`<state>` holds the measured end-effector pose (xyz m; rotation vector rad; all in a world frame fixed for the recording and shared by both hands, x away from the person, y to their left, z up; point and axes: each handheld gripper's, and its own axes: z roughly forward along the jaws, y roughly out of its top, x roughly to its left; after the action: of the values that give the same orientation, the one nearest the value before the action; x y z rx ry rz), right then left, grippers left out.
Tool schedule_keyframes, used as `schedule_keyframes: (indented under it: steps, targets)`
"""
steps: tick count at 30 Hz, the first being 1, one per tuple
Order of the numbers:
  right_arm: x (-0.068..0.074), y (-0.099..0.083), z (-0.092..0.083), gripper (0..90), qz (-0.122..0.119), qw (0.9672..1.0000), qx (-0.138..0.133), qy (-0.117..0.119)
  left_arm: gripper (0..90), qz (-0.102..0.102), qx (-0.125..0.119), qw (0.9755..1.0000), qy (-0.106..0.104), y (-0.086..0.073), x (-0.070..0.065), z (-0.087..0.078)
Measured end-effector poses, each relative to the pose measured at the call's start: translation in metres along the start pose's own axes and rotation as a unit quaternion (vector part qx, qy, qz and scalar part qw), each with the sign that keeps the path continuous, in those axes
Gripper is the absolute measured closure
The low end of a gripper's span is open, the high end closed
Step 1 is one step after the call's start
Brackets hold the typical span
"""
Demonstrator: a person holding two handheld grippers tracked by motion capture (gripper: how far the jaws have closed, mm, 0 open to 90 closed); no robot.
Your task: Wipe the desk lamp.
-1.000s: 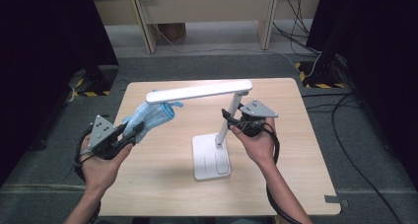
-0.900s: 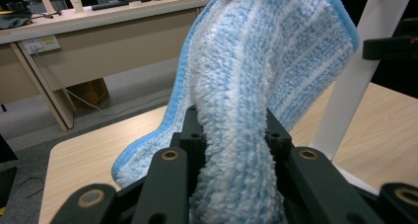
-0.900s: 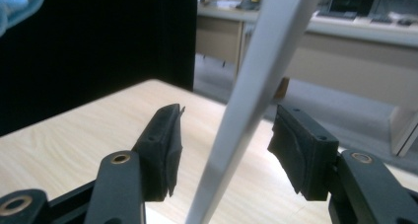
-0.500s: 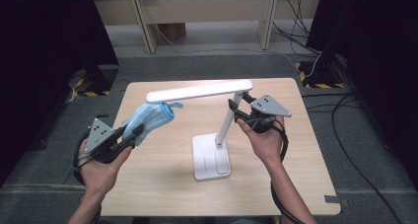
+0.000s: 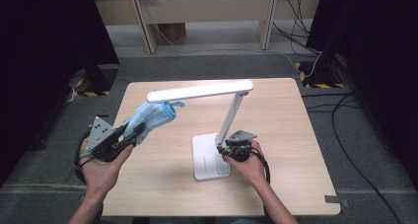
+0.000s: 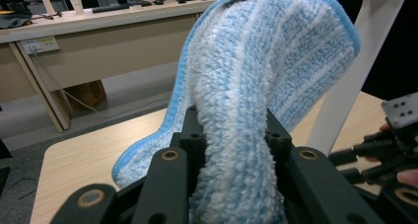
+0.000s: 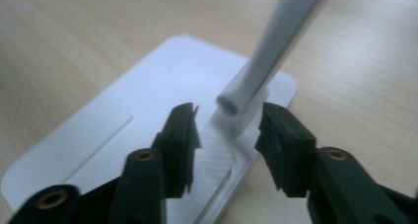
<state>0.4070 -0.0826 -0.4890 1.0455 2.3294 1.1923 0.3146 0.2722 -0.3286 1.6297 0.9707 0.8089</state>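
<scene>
Left gripper [image 5: 132,134] clamps the blue cloth [image 5: 150,118], raised near the lamp [image 5: 212,155] head. Right gripper [image 7: 227,135] has been closing, pads straddling — not touching — the lamp's hinge. Centre before squeezing — steady base.

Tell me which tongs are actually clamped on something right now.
The left tongs: their jaws squeeze the blue-and-white striped cloth. The right tongs, just closing, straddle the foot of the white desk lamp's arm with gaps showing on both sides.
</scene>
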Motion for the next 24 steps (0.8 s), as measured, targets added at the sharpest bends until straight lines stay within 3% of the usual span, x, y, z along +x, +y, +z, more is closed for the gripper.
schedule_keyframes:
  steps: [5, 6, 7, 15, 24]
  targets:
    - [0.006, -0.003, 0.007, 69.7, -0.009, 0.9991, 0.041, -0.007, 70.3, -0.001, 0.0, 1.0, 0.0, 0.0, 0.0, 0.0]
    - [0.005, -0.003, 0.007, 72.2, 0.006, 0.9992, 0.039, -0.002, 70.3, -0.002, 0.001, 1.0, 0.0, 0.001, 0.0, 0.0]
    - [0.005, -0.003, 0.007, 72.5, 0.019, 0.9989, 0.042, 0.001, 70.4, -0.003, 0.001, 1.0, 0.0, 0.001, 0.001, 0.0]
    - [0.006, 0.002, 0.007, 73.8, 0.038, 0.9973, 0.062, -0.007, 70.5, -0.011, 0.001, 0.9999, -0.002, 0.004, -0.002, 0.001]
    - [0.01, 0.001, 0.007, 73.9, 0.033, 0.9976, 0.057, -0.021, 70.6, -0.01, 0.0, 1.0, 0.0, 0.011, -0.007, 0.004]
